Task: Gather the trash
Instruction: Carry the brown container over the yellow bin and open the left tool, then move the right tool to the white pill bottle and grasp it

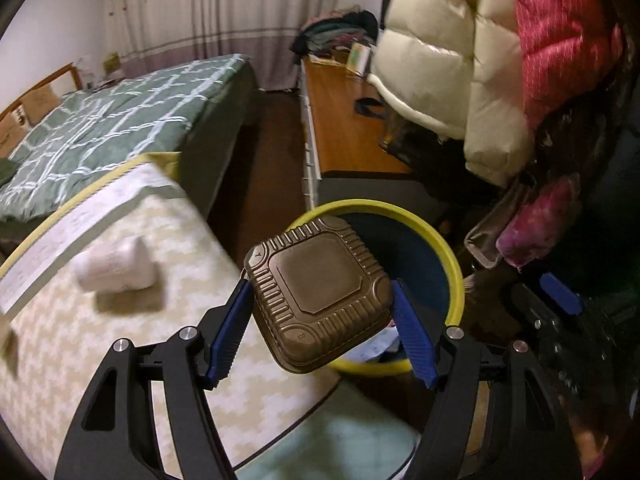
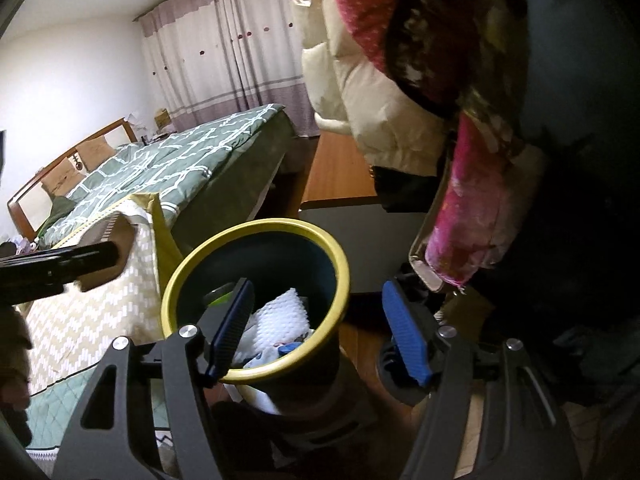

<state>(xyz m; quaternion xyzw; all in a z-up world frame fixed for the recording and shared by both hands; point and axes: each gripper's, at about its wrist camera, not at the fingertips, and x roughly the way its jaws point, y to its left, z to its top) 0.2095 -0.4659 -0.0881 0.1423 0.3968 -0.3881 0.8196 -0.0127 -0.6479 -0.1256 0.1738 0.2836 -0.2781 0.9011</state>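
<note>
Carrying a brown food box (image 1: 318, 294) clamped in the left gripper (image 1: 320, 332) just over the bin (image 1: 454, 268), already part-filled; a white wad (image 1: 116, 266) waits on the bench (image 1: 120, 340) beside the bin. The right gripper (image 2: 318, 330) hangs open, empty.

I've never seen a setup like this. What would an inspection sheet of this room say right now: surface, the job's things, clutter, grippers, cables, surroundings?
Surface: table with a cream zigzag cloth, beside the bed.
Job's things: brown ribbed container held above the yellow-rimmed bin; bin already holds white foam wrap and other scraps.
Clutter: small white object on the cloth, blurred, not identifiable.
Grippers: left gripper shut on the container; right gripper open, nothing between its pads, over the bin.
Cables: nothing seen.
Surroundings: bed with green quilt, curtains, wooden cabinet top, white puffy coat and pink coat hanging above.
</note>
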